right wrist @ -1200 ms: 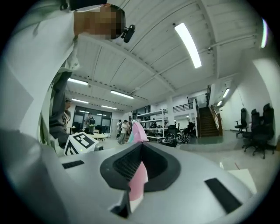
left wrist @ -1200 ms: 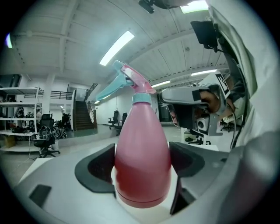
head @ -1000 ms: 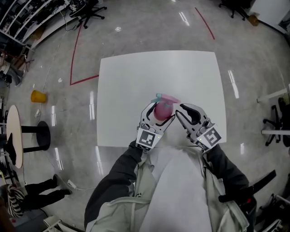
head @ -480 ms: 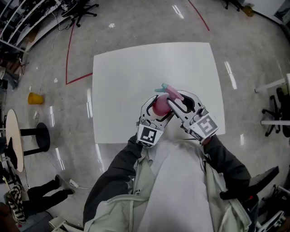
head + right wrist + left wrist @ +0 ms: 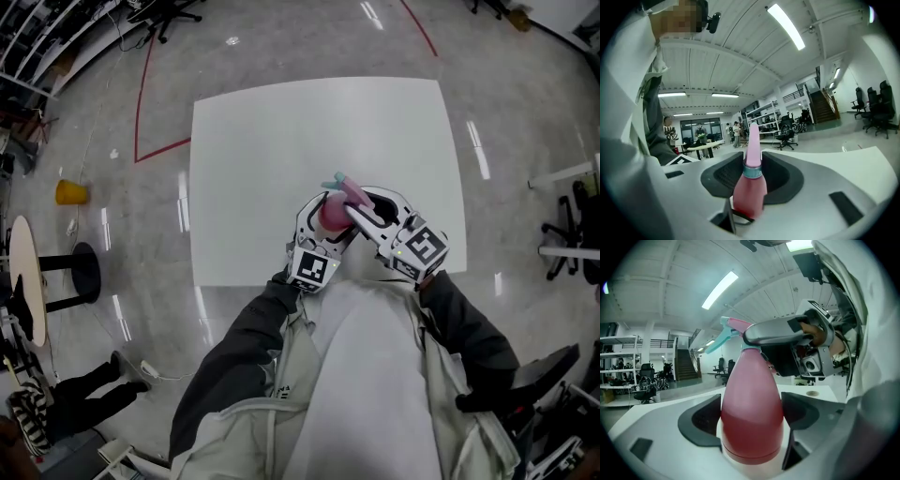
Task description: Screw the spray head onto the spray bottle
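Note:
A pink spray bottle (image 5: 330, 216) stands near the front edge of the white table (image 5: 281, 131), with a pink spray head (image 5: 351, 189) and teal trigger on top. My left gripper (image 5: 328, 208) is shut on the bottle's body (image 5: 751, 408), one pad on each side. From the right, my right gripper (image 5: 360, 200) reaches across the top. Its jaws have just been opening and now sit against the teal collar (image 5: 752, 172) below the pink spray head (image 5: 753, 143). In the left gripper view one right finger (image 5: 778, 331) crosses the spray head (image 5: 736, 326).
The table's front edge lies right below the grippers. On the floor to the left are a yellow object (image 5: 71, 192) and a small round table (image 5: 26, 272). A red tape line (image 5: 141, 103) runs past the table's far left corner. People stand far off in the right gripper view.
My right gripper, which stood apart to the right of the bottle, has moved left onto the spray head. The left gripper still holds the bottle; both have shifted slightly.

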Available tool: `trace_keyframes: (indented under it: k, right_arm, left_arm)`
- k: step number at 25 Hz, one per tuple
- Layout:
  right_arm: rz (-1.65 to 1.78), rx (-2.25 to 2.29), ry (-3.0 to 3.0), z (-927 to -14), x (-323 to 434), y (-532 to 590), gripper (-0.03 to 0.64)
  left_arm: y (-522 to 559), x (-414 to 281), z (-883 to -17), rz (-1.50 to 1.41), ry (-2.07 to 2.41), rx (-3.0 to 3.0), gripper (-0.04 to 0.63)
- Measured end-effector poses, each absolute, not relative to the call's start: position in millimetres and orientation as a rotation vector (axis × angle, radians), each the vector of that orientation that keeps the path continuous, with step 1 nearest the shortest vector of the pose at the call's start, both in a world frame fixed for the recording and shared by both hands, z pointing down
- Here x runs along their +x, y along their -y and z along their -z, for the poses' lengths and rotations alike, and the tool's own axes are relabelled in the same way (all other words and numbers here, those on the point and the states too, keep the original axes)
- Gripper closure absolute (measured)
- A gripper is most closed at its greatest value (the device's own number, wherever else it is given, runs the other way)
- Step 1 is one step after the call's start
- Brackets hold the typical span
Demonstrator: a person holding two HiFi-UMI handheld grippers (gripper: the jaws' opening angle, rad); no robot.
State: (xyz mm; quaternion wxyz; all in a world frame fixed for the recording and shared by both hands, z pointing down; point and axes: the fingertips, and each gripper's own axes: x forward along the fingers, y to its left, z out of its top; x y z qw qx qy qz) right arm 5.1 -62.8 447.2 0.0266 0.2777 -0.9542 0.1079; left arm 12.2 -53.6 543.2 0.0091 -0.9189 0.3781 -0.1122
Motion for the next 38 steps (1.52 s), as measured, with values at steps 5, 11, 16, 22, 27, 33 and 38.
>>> trace_keyframes:
  k: [5,11,16,22,27,33,38]
  right_arm:
    - [-0.358,0.771,2.953,-464.9,-6.7,44.5,0.502]
    - [-0.383,1.048,2.767,-470.1,3.0,58.4,0.502]
    - [-0.2,1.11,2.851,-425.0,-3.0,54.1,0.5]
    - [-0.074,0.682,3.042,-384.1,-1.1,31.1,0.492]
    - [-0.121,0.469,3.113,-368.1,-6.1,24.9,0.488]
    - [-0.06,0.361,3.087,-363.9,-19.7,15.0,0.451]
    - [-0.059,0.785,2.981,-369.9,-15.1,46.3,0.48]
  left_arm:
    - [46.0,22.8,-594.3,0.495,-1.1,-2.9,0.15]
    - [59.1,19.0,-595.9,0.622,-1.176,-2.803,0.15]
    - [60.6,24.2,-554.6,0.431,-1.193,-2.842,0.151]
    - [39.4,23.9,-502.0,0.15,-0.867,-3.084,0.15]
    - [27.9,26.1,-483.6,0.16,-0.705,-3.122,0.15]
    - [19.6,35.8,-479.7,0.225,-0.575,-3.079,0.15]
    - [52.1,24.9,-487.9,0.333,-0.936,-2.941,0.15]
